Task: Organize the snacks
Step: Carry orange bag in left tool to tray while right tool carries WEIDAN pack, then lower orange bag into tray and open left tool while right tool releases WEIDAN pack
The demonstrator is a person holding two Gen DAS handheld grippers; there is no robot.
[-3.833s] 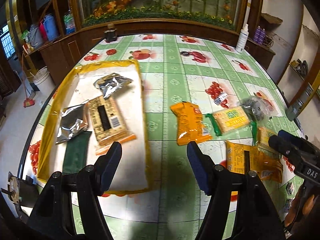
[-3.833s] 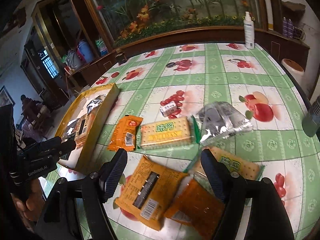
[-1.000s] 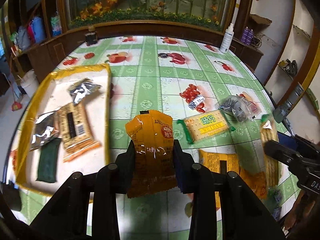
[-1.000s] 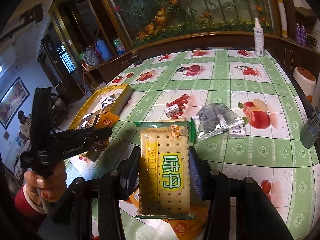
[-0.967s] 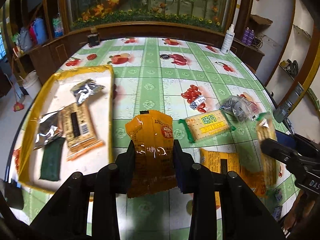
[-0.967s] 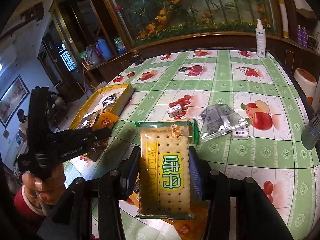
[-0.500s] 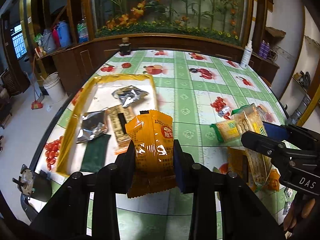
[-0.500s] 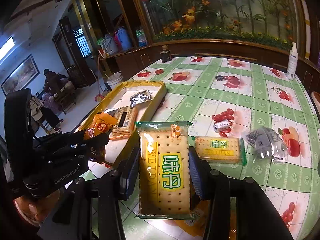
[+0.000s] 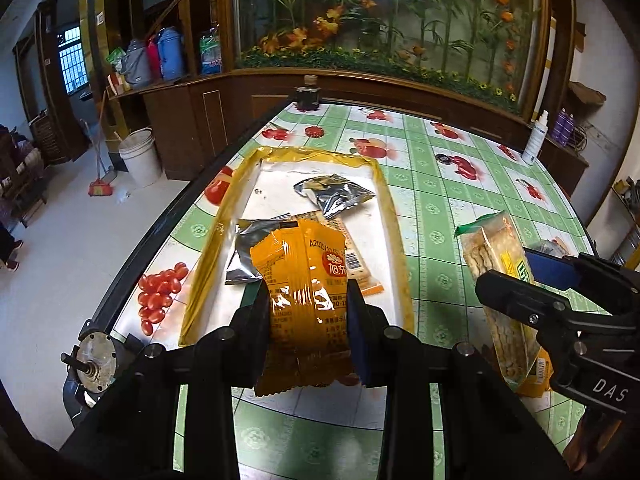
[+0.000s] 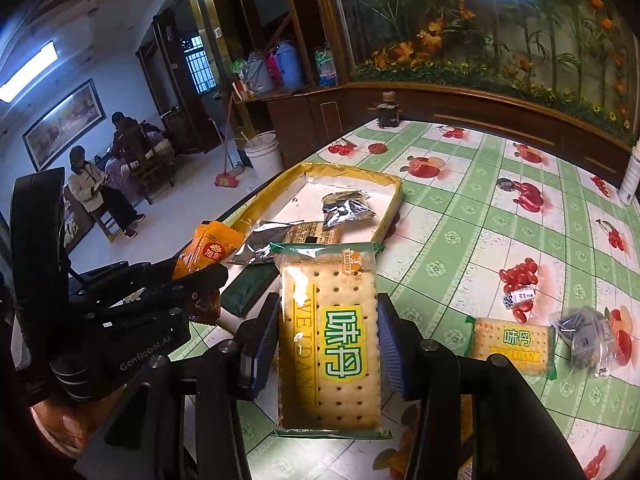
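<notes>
the left tool (image 9: 308, 312) pinches a light, crinkly orange foil snack packet (image 9: 302, 280) across its middle. the right tool (image 10: 328, 340) clamps a stiff, breakable clear-wrapped cracker pack (image 10: 330, 336) by its long edges, so a gentle squeeze seems wise.

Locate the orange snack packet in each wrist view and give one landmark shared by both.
Left wrist view: orange snack packet at lower centre, clamped in the left claw, over the near end of the yellow tray.
Right wrist view: packet at centre-left, sticking up from that claw.
Shared landmark: the yellow tray.
</notes>
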